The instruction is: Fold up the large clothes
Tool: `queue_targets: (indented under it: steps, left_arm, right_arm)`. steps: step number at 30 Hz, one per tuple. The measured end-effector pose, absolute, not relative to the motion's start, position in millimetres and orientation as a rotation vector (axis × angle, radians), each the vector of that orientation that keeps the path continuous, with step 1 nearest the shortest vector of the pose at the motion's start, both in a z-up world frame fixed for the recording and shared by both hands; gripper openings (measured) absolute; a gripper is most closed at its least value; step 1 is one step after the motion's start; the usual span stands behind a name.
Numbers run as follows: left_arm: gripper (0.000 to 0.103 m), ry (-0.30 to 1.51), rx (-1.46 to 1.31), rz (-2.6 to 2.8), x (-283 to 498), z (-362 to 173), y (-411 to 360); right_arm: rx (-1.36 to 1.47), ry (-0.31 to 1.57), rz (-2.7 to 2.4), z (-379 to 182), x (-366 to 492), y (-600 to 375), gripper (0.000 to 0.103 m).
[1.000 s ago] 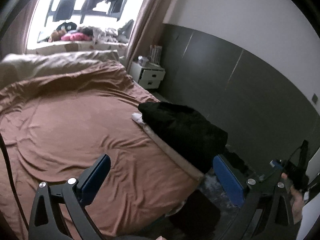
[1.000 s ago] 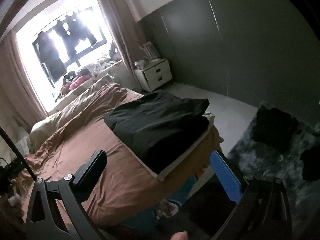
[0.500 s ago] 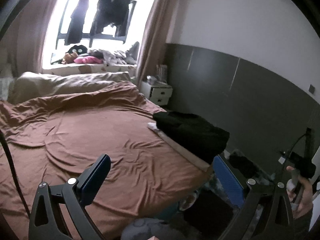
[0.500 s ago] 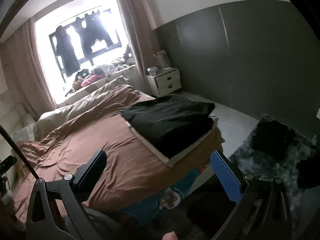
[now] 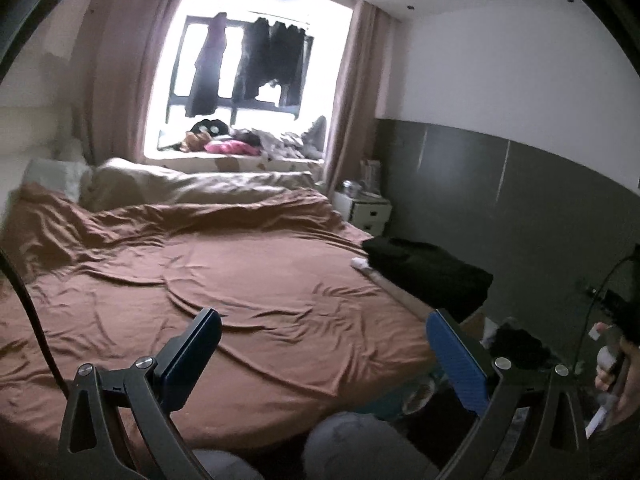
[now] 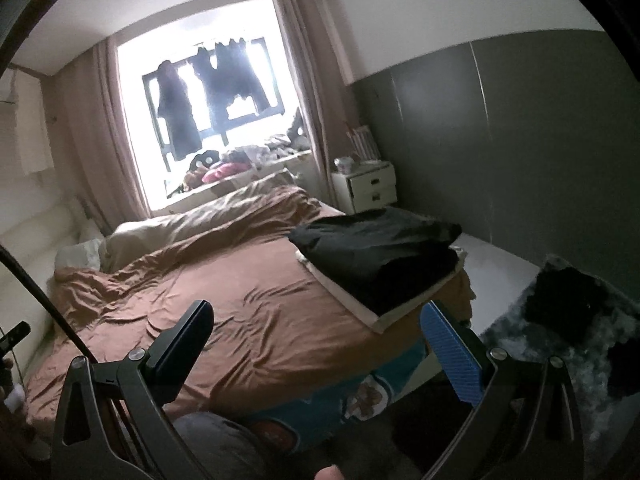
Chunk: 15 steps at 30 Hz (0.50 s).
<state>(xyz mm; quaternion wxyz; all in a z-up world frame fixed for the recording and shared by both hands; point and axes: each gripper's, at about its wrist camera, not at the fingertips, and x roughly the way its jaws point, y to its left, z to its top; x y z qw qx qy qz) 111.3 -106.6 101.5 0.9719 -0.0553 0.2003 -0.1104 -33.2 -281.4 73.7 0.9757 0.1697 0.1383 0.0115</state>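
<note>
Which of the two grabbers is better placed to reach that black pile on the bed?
Probably the right gripper: the black clothes lie nearer its open fingers. From the left gripper they sit far off to the side.

Both views have pulled back and tilted up; folded black garment (image 6: 376, 256) now sits farther off

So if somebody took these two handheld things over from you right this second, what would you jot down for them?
Left gripper: jaws open, empty, held over the near edge of the bed.
Right gripper: jaws open, empty.
Folded black garment lies on a light folded piece at the bed's right edge.
More dark clothes lie on the grey rug to the right, apparently unfolded.
Probably next: fetch one, spread it on the bed, fold.
</note>
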Motion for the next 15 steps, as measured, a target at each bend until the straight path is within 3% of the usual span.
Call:
queue_targets:
  steps: [15]
  left_arm:
    - [0.103, 0.376, -0.123, -0.147, 35, 67, -88]
  right_arm:
    - [0.263, 0.317, 0.145, 26, -33, -228, 0.103]
